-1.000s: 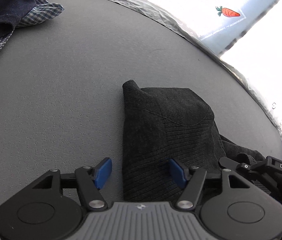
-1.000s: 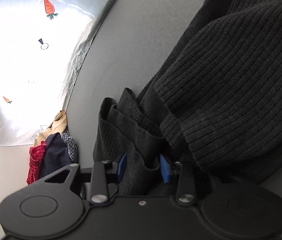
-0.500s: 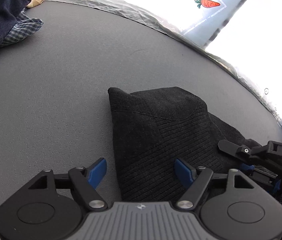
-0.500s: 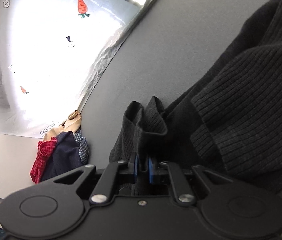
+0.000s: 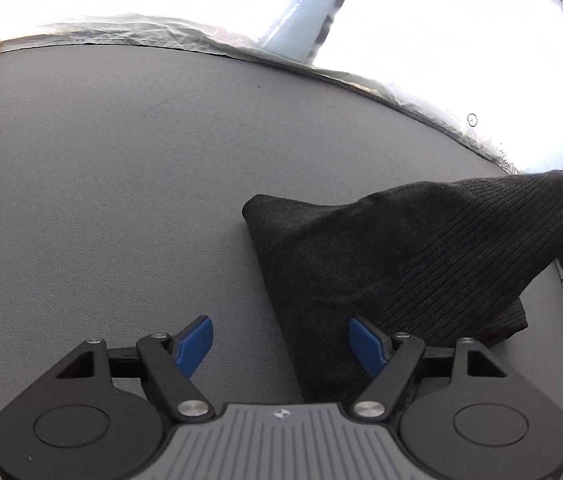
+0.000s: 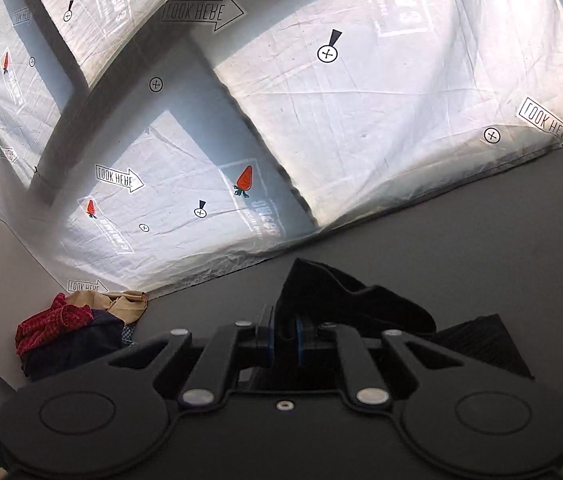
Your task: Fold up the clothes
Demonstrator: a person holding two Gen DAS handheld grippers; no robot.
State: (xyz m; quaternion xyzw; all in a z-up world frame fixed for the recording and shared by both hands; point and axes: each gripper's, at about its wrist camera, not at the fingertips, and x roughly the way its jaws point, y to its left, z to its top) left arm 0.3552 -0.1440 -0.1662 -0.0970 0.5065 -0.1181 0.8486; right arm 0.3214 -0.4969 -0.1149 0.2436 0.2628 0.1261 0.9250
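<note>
Now the dark ribbed sweater (image 5: 401, 264) (partly lifted) is pinched by the right tool (image 6: 284, 340); left tool (image 5: 281, 344) gapes, empty.

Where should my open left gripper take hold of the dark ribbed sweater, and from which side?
Probably the near left edge of the sweater, approached from the bare mat side. The left gripper already straddles that edge, open. The right gripper is shut on the far end, lifting it, so this flat edge lies free.

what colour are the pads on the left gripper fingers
Blue pads on black fingers, clearest in the left wrist view.
</note>
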